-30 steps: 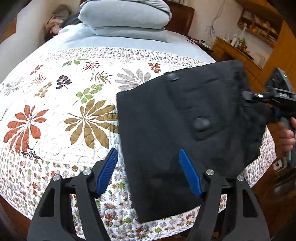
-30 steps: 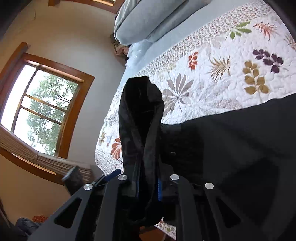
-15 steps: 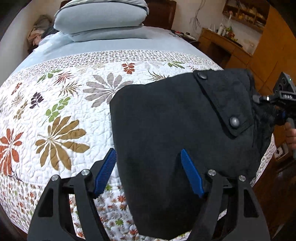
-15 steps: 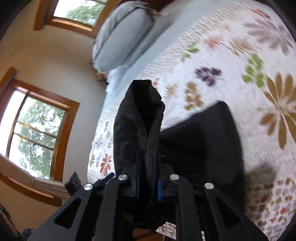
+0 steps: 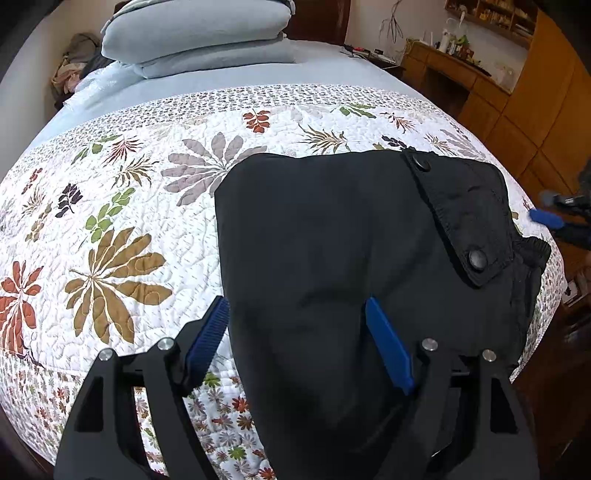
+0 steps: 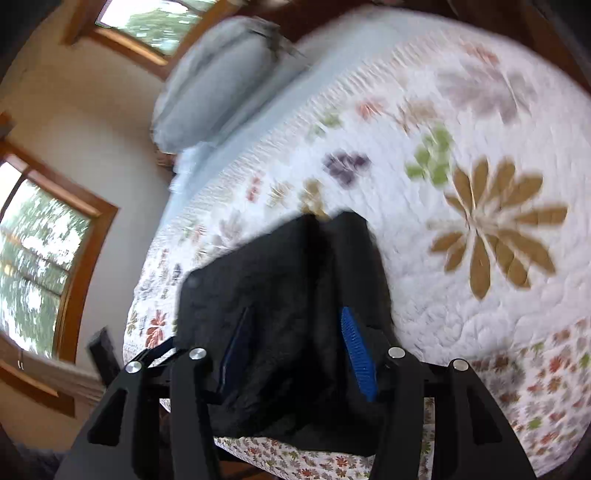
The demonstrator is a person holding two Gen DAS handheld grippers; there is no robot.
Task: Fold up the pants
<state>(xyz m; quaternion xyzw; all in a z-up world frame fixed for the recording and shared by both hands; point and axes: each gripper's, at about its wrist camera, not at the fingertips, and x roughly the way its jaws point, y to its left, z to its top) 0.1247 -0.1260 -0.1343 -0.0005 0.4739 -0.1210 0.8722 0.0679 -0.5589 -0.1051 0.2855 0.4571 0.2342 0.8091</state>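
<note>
Right gripper [image 6: 295, 343] letting go of pants [image 5: 354, 258] since half second ago; jaws now spreading wide, holding nothing. Pants now lying flat on quilt [image 5: 147, 229], folded, near bed's foot edge, snap flap [image 5: 454, 218] facing up. Left gripper [image 5: 297, 343] hanging over pants' near edge, jaws wide apart, gripping nothing. Pillows [image 5: 199, 33] sitting far beyond pants. Right view blurring.

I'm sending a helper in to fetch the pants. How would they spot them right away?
Find the bed with the white leaf-print quilt and grey pillows at its head. At the foot end, near the right edge, lie the black pants, folded flat. They are the only dark item there, with a flap pocket bearing two round snaps.
</note>
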